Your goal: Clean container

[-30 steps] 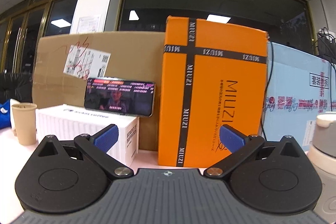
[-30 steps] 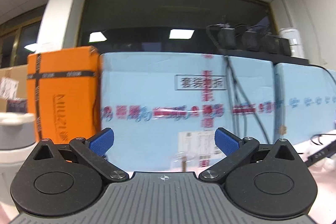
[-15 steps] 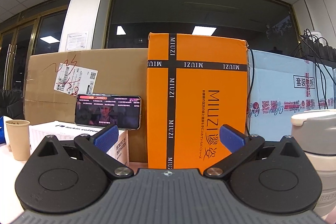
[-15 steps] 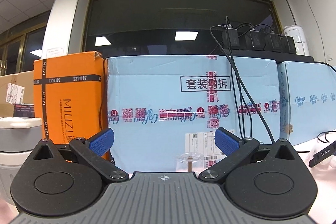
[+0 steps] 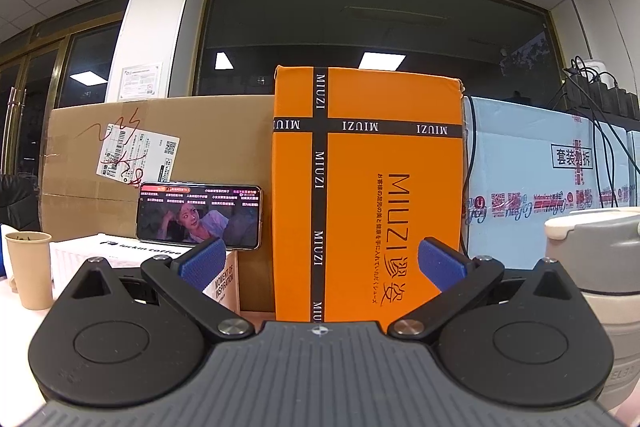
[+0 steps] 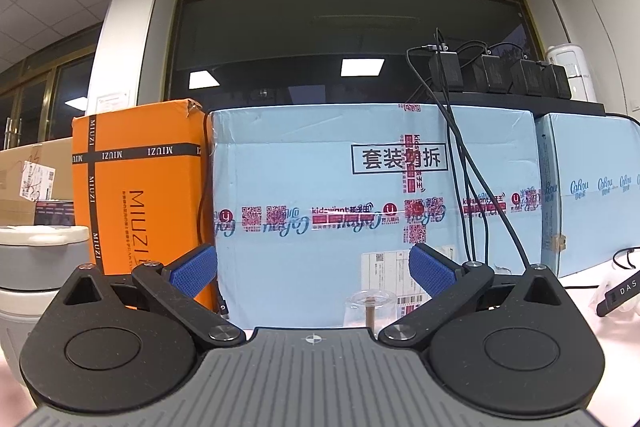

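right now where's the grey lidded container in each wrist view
Left wrist: the grey lidded container sits at the far right edge, right of the open left gripper.
Right wrist: it is at the far left edge, left of the open right gripper.
Shared landmark: the orange box.

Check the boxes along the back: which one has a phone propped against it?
The brown cardboard box, far left in the left wrist view. The phone leans on its front, standing on a white box. The orange box and blue box have none.
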A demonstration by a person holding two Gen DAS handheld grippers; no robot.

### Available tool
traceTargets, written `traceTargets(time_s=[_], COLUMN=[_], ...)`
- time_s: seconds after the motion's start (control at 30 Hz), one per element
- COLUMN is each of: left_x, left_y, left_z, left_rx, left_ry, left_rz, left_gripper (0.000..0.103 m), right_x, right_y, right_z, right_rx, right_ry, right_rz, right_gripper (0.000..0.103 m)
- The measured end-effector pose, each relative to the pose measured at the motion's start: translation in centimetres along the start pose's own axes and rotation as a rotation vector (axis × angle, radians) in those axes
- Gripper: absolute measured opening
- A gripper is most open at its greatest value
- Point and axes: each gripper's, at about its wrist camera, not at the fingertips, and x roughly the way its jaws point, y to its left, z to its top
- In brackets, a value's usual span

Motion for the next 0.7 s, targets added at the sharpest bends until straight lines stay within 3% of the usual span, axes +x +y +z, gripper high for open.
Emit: traceTargets(time_s=[0.7], left_x=[-0.05], left_y=[0.14], left_z=[0.0], left_rx=[0.001], left_ry=[0.002], left_rz=[-0.007], left_gripper=[0.103], right_x=[0.29], right_y=[-0.09], right_z=[0.02], right_rx=[0.004], right_ry=[0.012], right_rz=[-0.003], right_gripper=[0.103])
